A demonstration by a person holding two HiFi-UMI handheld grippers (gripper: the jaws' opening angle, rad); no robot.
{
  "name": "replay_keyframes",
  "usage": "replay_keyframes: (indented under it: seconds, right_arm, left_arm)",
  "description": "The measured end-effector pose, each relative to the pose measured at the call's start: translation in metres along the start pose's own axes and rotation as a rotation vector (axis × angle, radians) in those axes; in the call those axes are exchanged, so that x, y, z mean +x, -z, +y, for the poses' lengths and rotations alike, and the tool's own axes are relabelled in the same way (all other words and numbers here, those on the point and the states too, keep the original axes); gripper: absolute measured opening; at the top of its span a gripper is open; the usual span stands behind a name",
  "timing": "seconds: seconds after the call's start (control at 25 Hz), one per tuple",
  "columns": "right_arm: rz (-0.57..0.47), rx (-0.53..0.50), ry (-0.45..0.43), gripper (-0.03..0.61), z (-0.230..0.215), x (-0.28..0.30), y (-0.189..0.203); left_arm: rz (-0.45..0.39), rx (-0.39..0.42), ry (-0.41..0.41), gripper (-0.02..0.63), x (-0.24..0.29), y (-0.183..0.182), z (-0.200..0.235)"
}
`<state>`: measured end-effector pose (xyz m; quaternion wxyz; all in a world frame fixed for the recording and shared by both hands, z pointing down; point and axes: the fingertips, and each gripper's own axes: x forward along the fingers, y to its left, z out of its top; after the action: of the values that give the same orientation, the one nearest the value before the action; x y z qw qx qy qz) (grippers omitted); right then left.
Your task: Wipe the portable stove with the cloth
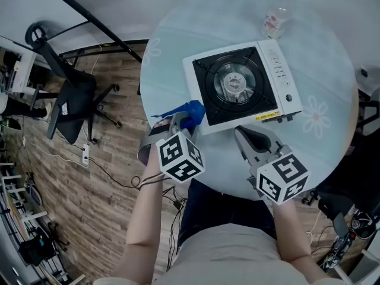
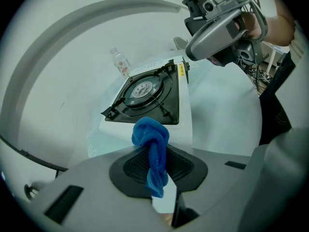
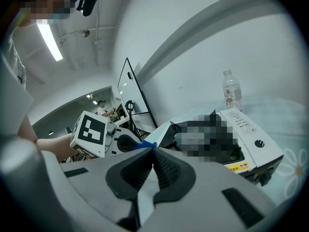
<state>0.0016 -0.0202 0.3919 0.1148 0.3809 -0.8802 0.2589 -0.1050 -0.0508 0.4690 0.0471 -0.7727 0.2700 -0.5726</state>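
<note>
Just beside stove (image 2: 145, 93), left claw (image 2: 155, 153) pinches cloth (image 2: 150, 132).

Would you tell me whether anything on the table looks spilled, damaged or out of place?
Nothing stands out: the portable stove sits flat on the table, the bottle stands upright, and the left gripper holds the cloth.

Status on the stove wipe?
Left gripper shut on blue cloth, at near corner of stove. Right gripper shut, empty, near stove front. Bottle behind stove, no obstruction.
</note>
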Motion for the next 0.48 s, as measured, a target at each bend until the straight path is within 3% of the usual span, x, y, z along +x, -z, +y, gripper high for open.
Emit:
replay_keyframes:
  seconds: [0.24, 0.48]
  right_arm:
    - [-0.006, 0.005, -0.008, 0.023, 0.003, -0.003, 0.0]
    - [-0.019, 0.011, -0.002, 0.023, 0.003, -0.008, -0.002]
  left_arm:
    - [0.033, 0.03, -0.019, 0.081, -0.006, 0.001, -0.012]
    - [0.048, -0.03, -0.011, 0.081, -0.012, 0.003, -0.023]
